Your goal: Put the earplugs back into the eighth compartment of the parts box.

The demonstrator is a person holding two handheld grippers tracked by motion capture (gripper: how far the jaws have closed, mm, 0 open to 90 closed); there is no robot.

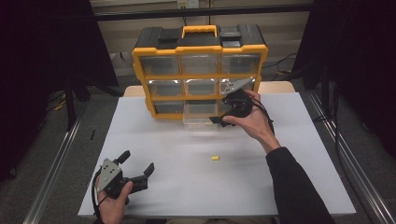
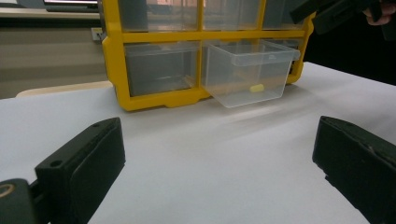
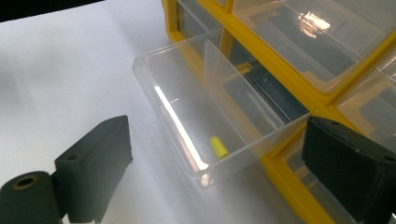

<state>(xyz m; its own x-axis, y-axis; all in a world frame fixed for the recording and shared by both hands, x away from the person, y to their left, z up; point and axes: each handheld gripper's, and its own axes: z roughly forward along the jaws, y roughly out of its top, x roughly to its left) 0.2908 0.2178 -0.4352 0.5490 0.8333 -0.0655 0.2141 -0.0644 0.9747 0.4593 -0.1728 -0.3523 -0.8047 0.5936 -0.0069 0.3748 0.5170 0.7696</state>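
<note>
A yellow and black drawer cabinet [image 1: 201,49] stands at the back of the table. Its clear bottom middle drawer [image 1: 200,113] is pulled out, seen also as the drawer [image 2: 247,65] and the drawer [image 3: 187,98]. A small yellow piece [image 3: 218,148] lies inside it, the same piece [image 2: 256,87] seen through the front wall. Another small yellow piece [image 1: 215,158] lies on the table. My right gripper [image 1: 223,109] hangs open just right of the drawer, its gripper [image 3: 217,161] empty. My left gripper [image 1: 137,163] rests open at the near left, its gripper [image 2: 217,154] empty.
The white table [image 1: 163,140] spreads bare between the cabinet and my left gripper. The cabinet's other clear drawers [image 1: 161,87] are pushed in. Black curtains and metal floor rails [image 1: 56,158] flank the table.
</note>
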